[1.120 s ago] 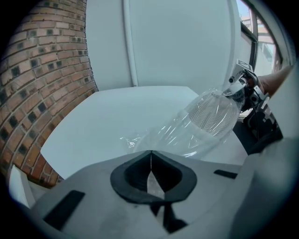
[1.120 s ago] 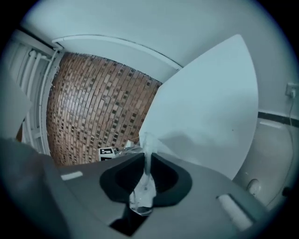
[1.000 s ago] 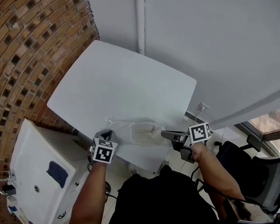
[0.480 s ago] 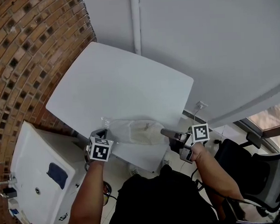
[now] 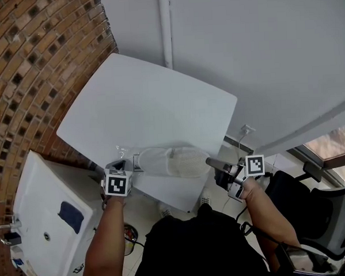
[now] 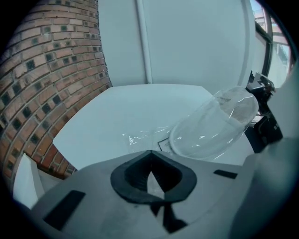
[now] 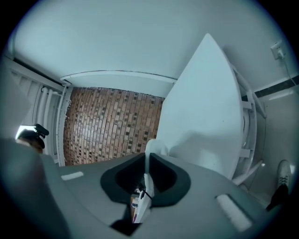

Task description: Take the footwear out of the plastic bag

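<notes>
Left claw (image 6: 150, 156): pressed together, it seemed on the crinkly end of the plastic bag (image 6: 140, 138), at the near edge of the surface (image 5: 147, 101).
Right claw (image 7: 146, 161): its jaws had just been closing and pinched the tip of the white footwear (image 5: 182, 161), just past that near edge.
Footwear: lay on the surface along its near edge and looked mostly inside the bag.
Could go wrong: the slick bag might slip from the left claw, so bag and footwear would slide off the surface together.
Also: the right claw held only a thin bit and could lose it.
</notes>
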`<state>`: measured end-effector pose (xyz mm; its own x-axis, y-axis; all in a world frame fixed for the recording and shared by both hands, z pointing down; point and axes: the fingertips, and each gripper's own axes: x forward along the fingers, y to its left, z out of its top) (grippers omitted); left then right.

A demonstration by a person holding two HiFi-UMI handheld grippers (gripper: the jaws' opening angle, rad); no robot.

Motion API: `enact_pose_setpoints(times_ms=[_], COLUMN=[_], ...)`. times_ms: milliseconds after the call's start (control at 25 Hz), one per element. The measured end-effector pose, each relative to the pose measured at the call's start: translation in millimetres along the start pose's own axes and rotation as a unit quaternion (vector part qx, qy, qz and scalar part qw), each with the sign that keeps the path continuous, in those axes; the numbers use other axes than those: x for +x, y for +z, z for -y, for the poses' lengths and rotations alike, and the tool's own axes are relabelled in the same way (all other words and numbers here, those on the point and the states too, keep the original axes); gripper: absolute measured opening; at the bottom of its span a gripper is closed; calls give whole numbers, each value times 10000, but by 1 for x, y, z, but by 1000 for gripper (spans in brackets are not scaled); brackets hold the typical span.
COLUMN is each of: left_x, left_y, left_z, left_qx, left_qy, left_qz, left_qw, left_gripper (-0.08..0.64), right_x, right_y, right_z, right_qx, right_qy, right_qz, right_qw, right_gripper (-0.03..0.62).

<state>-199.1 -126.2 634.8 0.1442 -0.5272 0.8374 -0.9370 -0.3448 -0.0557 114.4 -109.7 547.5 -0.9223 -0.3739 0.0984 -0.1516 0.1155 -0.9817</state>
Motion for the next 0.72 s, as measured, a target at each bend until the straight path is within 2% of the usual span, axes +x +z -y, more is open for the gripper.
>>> enact_pose_setpoints(times_ms=[160,280,360,440,560,640,720], left_x=[-2,-4,-6,-6,1,0,-8], left_y=[6,13,18,19,20,24,34], left_z=[2,15,28,47,73,81,85], left_qx=[-99,6,236,675,1259,1355,1231], left_qy=[-98,-309,-454,-697,-1048,-1087,-1079], left_qz=[136,286,361,361,346,409,619], left_qw=[9998,9991,9980,9946,9859,9840,9846], left_gripper=[16,128,204,192,242,241,242], right_x=[-3,-5,-7,-7,-6,-7,-8], right_y=[4,6,6,4,2,3,3], right_z=[2,12,15,15,14,15,16], right_qx=[-157,-196,-111,-70,-82,-102,-73], right_qy=[-84,-282,-340,-298,-214,-224,-249], right_qz=[63,69,111,123,106,114,129], right_qw=[9998,9994,9993,9995,9997,9996,9996], right_gripper=[31,31,31,31,32,32,32])
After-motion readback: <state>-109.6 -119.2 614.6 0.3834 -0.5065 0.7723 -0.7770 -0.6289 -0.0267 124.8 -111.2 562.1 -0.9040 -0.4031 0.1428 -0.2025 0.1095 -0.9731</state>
